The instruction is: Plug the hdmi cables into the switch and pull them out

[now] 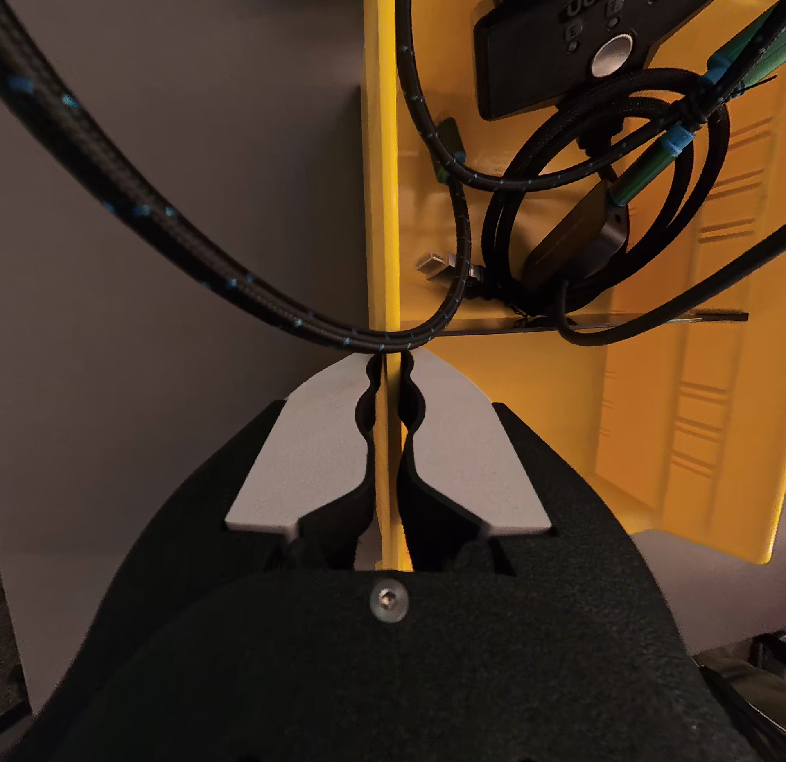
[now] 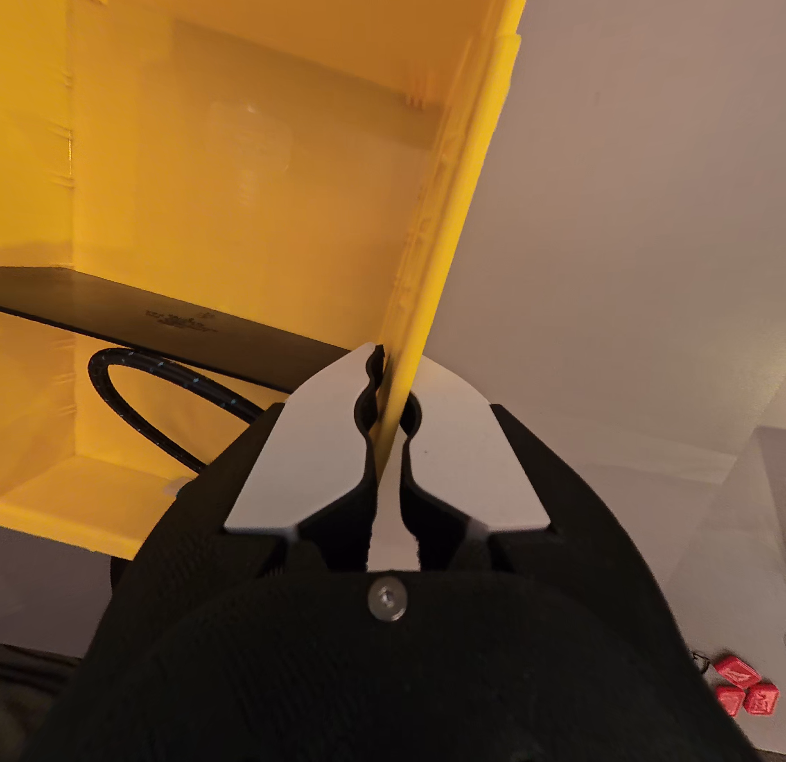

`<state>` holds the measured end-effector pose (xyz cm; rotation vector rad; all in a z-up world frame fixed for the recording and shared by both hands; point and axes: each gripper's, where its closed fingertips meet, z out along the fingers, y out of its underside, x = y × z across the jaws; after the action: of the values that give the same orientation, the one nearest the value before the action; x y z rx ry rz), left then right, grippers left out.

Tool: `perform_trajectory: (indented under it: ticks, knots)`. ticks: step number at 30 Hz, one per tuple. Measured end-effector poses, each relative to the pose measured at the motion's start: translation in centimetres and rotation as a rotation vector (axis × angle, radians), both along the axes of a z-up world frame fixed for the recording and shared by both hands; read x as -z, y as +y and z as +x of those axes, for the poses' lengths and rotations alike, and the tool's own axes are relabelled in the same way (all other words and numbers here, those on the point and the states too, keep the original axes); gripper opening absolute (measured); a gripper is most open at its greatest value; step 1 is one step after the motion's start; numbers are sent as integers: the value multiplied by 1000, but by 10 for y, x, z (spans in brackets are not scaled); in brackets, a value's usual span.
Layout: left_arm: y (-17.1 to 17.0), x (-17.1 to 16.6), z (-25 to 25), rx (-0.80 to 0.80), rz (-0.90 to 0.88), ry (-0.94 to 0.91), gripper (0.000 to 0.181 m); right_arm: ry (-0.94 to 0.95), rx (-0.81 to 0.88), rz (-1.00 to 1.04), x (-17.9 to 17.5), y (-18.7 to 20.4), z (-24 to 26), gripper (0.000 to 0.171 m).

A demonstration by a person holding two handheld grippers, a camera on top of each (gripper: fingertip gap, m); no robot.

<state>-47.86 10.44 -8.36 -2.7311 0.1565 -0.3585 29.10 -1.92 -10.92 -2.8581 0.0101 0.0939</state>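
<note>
Left gripper point(image 1: 387, 361): closed on the left rim of the yellow bin point(image 1: 383, 188); the rim runs straight up frame centre between the fingers.
Right gripper point(image 2: 393, 361): clamped on the bin's right rim point(image 2: 468, 188), which leans to the upper right of the frame.
Key relation: in the left wrist view the switch point(image 1: 565, 56) lies at the upper right, well beyond the fingertips, its long axis roughly crosswise; the left gripper appears the nearer.
Bin contents: switch, a coiled black cable point(image 1: 595, 188), a loose metal-tipped plug point(image 1: 434, 265), a dark flat plate point(image 1: 595, 322) and green-sleeved connectors point(image 1: 638, 175).
Braided cable point(image 1: 170, 231): drapes over the rim just beyond the left fingertips.
Plug status: cannot tell which ports are occupied.
Judgement: both grippers must release the bin before handling any cable.
Outside bin: red dice point(image 2: 740, 694), lower right of the right wrist view.
</note>
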Motion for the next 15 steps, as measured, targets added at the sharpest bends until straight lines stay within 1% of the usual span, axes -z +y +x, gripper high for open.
perform_trajectory:
  ticks: [7, 11, 15]
  knots:
    - [5, 0, 1, 9, 21, 5, 4, -4, -7, -7, 0, -4, 0, 6]
    - [5, 1, 1, 43, 24, 28, 4, -25, -11, -20, 0, -5, 1, 6]
    - [6, 1, 1, 67, 36, 50, 3, 5, -5, -5, 0, -5, 0, 6]
